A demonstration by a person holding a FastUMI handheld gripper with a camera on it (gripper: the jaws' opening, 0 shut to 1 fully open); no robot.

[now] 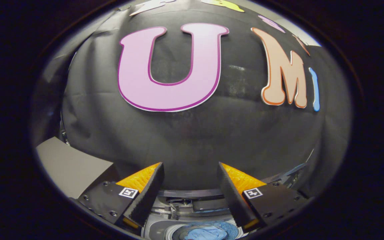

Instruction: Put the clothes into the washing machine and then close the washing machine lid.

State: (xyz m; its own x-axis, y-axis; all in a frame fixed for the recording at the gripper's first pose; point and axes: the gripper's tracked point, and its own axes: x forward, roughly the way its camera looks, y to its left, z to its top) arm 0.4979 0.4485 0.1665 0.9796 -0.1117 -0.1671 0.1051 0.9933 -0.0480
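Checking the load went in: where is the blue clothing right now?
In the gripper view, the blue clothing lies inside the washing machine's drum, below and between the fingers of the open, empty gripper, under the raised lid.

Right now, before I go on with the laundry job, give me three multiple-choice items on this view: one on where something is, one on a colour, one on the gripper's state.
1. Where is the clothing?
A. Down in the washing machine drum, below the fingers
B. Pinched in the gripper
C. On the grey panel

2. What colour is that clothing?
A. Red
B. Blue
C. White

3. How does the gripper stand?
A. Shut on the clothing
B. Shut on nothing
C. Open, nothing between its fingers

Answers:
1 A: the fabric lies inside the round tub opening, under the gap between the fingers.
2 B: the bundle in the tub is plainly blue.
3 C: the fingers stand well apart, with the black booth wall showing between them.
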